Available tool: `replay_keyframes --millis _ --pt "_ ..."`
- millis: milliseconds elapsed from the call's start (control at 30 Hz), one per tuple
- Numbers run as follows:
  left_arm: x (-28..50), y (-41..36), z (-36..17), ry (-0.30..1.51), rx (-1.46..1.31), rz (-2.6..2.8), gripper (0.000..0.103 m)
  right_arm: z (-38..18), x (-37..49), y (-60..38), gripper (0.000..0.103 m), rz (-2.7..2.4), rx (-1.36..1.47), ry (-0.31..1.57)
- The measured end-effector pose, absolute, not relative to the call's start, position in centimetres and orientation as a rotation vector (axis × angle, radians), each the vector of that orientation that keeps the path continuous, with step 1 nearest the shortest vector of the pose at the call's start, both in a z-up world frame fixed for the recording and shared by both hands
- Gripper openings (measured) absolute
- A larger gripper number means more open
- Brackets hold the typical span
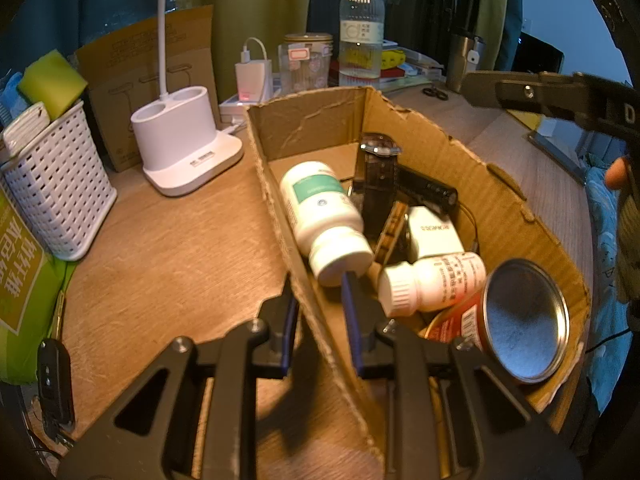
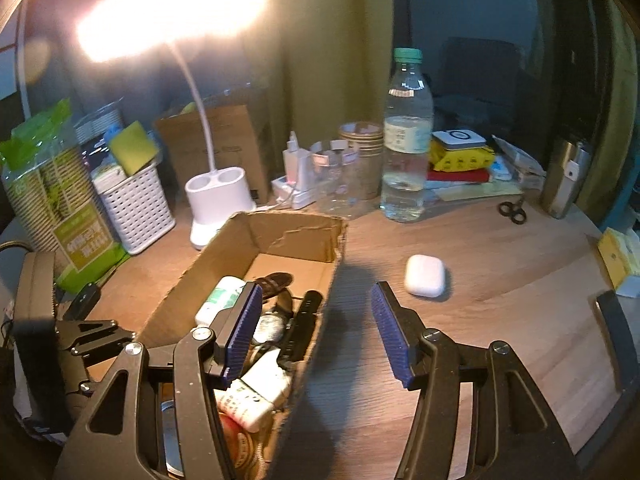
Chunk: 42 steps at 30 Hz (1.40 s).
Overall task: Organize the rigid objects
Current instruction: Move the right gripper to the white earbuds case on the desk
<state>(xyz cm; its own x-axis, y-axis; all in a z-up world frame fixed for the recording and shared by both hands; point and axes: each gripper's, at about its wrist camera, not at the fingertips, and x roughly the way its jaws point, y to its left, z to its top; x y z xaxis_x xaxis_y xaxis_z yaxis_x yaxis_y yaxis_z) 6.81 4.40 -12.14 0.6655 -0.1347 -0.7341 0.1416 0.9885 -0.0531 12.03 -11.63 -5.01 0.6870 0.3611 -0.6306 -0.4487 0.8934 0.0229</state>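
Note:
A torn cardboard box (image 1: 316, 120) sits on the wooden table. It holds a white pill bottle with a green label (image 1: 320, 208), a smaller white bottle with red print (image 1: 434, 280), a red tin can (image 1: 520, 320), a dark watch (image 1: 378, 184) and a white charger (image 1: 434, 232). My left gripper (image 1: 317, 282) is shut on the box's left wall, one blue pad on each side. In the right wrist view my right gripper (image 2: 316, 288) hangs open over the right wall of the box (image 2: 296, 236), nothing between its pads. A white earbud case (image 2: 425, 275) lies on the table to the right.
A white lamp base (image 1: 184, 136) and a white basket (image 1: 56, 184) stand left of the box; a car key (image 1: 54, 384) lies at the near left. Behind are a water bottle (image 2: 408, 140), scissors (image 2: 512, 208) and a steel tumbler (image 2: 566, 176).

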Motion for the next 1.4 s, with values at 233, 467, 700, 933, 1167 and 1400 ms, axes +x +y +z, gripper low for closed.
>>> replay_keyframes --millis 233,467,700,933,1167,1400 --pt "6.8 4.4 -12.1 0.828 0.009 -0.156 0.022 -5.3 13.0 -13.3 0.060 0.379 -0.126 0.672" --pt "6.8 4.4 -12.1 0.828 0.009 -0.156 0.022 -6.4 15.3 -15.6 0.060 0.287 -0.101 0.693" --pt "6.8 4.4 -12.1 0.828 0.008 -0.156 0.022 -8.0 18.0 -17.1 0.060 0.245 -0.084 0.731" --pt "6.8 4.4 -12.1 0.830 0.007 -0.156 0.022 -9.6 20.7 -17.2 0.066 0.245 -0.079 0.780" --pt "6.8 4.4 -12.1 0.830 0.007 -0.156 0.022 -10.9 23.2 -16.2 0.066 0.251 -0.094 0.819" --pt "6.8 4.4 -12.1 0.830 0.006 -0.157 0.022 -11.9 25.9 -15.9 0.066 0.227 -0.105 0.852"
